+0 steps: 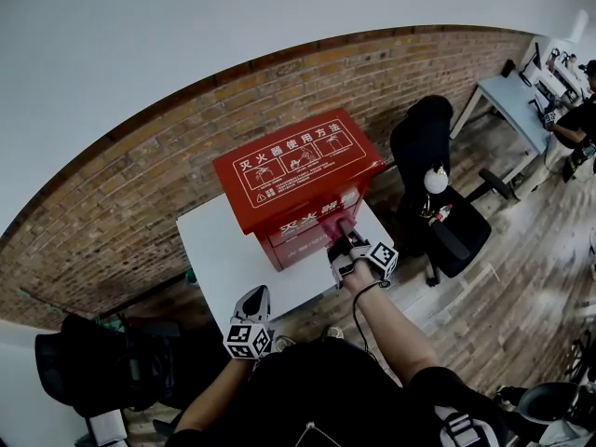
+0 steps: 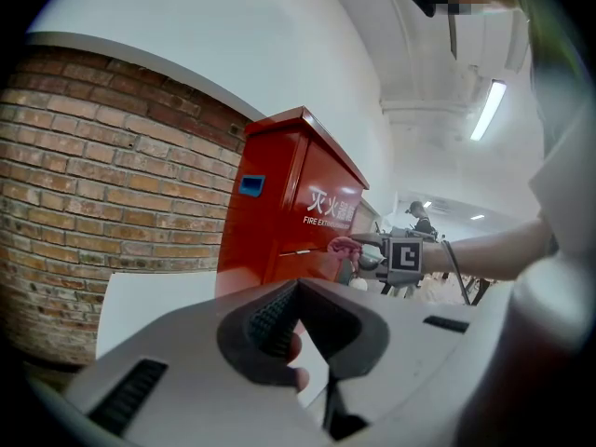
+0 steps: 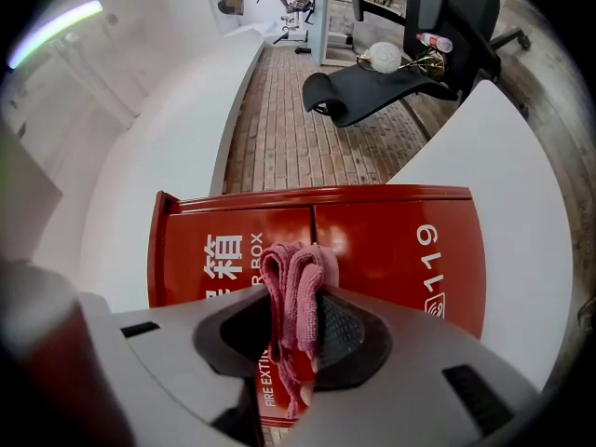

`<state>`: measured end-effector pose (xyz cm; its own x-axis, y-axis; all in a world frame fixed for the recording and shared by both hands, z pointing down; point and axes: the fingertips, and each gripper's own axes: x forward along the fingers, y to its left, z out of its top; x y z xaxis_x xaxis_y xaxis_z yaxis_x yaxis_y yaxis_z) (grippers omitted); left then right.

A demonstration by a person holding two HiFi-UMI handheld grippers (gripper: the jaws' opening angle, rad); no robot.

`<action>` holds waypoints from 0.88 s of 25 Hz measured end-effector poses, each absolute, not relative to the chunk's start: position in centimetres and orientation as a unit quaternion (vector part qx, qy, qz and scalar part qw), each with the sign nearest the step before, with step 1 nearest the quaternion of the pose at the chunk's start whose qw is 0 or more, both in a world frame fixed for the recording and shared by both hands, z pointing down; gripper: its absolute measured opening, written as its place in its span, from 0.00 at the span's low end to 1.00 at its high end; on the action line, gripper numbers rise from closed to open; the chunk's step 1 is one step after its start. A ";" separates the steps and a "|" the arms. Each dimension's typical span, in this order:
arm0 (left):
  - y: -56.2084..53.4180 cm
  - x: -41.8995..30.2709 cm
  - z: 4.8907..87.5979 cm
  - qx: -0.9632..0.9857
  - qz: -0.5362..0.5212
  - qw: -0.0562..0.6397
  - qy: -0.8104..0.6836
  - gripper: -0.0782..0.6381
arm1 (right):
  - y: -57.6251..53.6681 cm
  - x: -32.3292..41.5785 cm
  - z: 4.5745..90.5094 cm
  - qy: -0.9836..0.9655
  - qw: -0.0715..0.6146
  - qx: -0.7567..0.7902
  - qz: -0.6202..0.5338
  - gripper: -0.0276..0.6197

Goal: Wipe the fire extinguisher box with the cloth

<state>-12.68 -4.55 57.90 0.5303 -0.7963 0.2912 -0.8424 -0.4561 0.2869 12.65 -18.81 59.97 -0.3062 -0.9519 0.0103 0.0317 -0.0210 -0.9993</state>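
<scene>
Behind, a brick wall (image 1: pixel 140 194) runs past a white counter (image 1: pixel 223 250), and the red box (image 1: pixel 296 186) stands upright on the counter's far right part. A black chair (image 1: pixel 438 212) sits at 3 o'clock of the box.

The right claw (image 1: pixel 341 240) comes in at the box's 5 o'clock, pressed together on a folded pink cloth (image 3: pixel 296 287). The cloth sticks out past the tips and lies against the box front, near its middle seam. The left claw (image 2: pixel 296 329) hangs at the box's 7 o'clock over the counter's near edge, well apart from the box. Its jaws are slightly spread, with nothing between them.

The lid's white print reads "灭火器使用方法" above three small diagrams. In the right gripper view the front shows "箱", "BOX" and "119", with "FIRE EXTI" partly hidden behind the claw. The left gripper view shows "灭火".
</scene>
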 end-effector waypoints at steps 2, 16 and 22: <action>-4.4 -12.6 57.9 0.852 0.057 0.200 -0.481 0.13 | -18.8 12.6 59.4 0.565 0.421 -0.410 -0.579 0.21; -4.0 -12.7 58.2 0.847 0.054 0.204 -0.488 0.13 | -18.6 12.3 54.6 0.578 0.447 -0.388 -0.562 0.21; -3.8 -12.6 58.3 0.845 0.053 0.204 -0.491 0.13 | -18.4 12.1 51.6 0.590 0.460 -0.372 -0.549 0.21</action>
<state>-12.59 -3.80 58.31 0.5128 -0.8077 0.2908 -0.8514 -0.4350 0.2932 12.11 -18.40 51.60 -0.2994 -0.9446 -0.1343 0.0664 0.1198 -0.9906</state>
